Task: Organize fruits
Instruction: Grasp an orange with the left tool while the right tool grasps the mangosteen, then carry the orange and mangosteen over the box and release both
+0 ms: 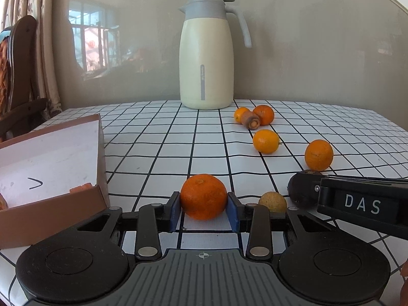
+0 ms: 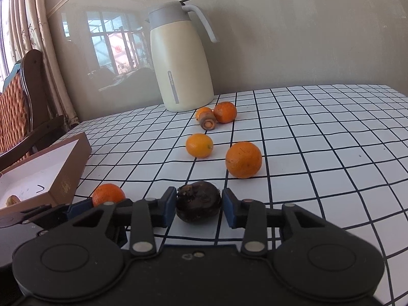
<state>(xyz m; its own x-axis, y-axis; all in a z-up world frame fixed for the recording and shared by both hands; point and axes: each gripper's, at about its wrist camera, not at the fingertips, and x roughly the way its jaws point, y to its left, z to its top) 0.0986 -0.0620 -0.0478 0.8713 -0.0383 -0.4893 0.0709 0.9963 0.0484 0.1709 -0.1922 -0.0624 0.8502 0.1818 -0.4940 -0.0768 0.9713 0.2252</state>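
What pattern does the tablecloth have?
The tablecloth is white with a grid of thin black lines, clearest in the right wrist view.

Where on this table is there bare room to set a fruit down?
Bare checked cloth lies between the box and the thermos, and right of the far oranges toward the table's right edge. It is crowded around the carrot piece and both grippers.
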